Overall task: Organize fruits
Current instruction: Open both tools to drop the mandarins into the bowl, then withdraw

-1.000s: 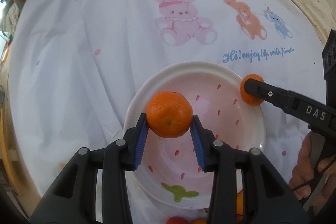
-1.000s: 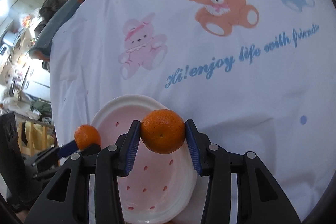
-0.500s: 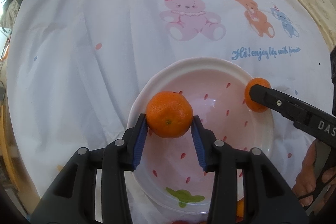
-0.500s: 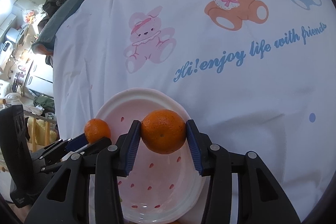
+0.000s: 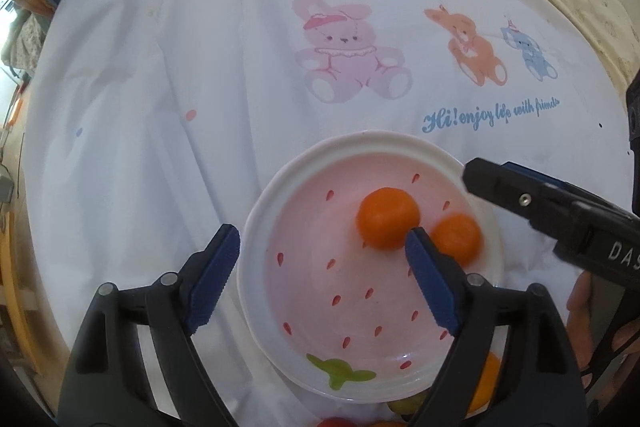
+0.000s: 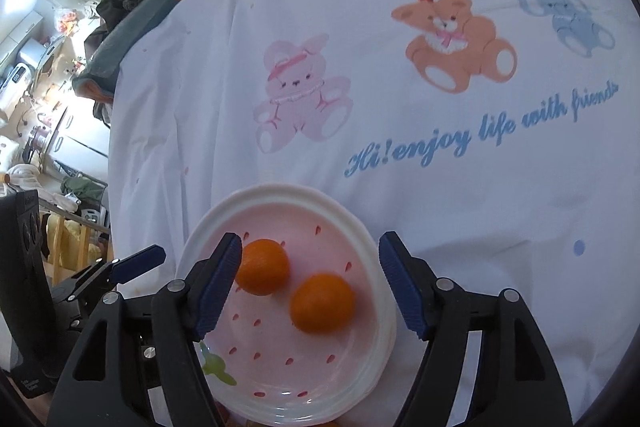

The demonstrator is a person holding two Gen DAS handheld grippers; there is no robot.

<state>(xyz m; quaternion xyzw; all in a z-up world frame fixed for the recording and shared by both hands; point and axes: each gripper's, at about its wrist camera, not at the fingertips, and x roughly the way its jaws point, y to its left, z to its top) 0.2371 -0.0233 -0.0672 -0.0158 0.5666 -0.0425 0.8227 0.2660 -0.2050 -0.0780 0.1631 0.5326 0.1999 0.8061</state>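
A white plate (image 5: 280, 195) with a pink strawberry print lies on the white cloth; it also shows in the right wrist view (image 6: 280, 195). Two oranges rest in it, one (image 5: 387, 218) near the middle and one (image 5: 456, 239) by the right rim; in the right wrist view they are the left orange (image 6: 262, 266) and the right orange (image 6: 322, 303). My left gripper (image 5: 322, 275) is open and empty above the plate's left part. My right gripper (image 6: 310, 281) is open and empty above the plate; its black finger (image 5: 520, 193) enters the left wrist view from the right.
The white cloth (image 5: 200, 67) has cartoon animal prints and blue writing. More fruit, orange (image 5: 486, 375), red and yellowish, peeks out under the plate's near edge. Clothes and furniture (image 6: 60, 67) lie beyond the cloth's left side.
Both grippers have opened and let go of their oranges, which now lie in the plate. Both grippers have drawn back a little.
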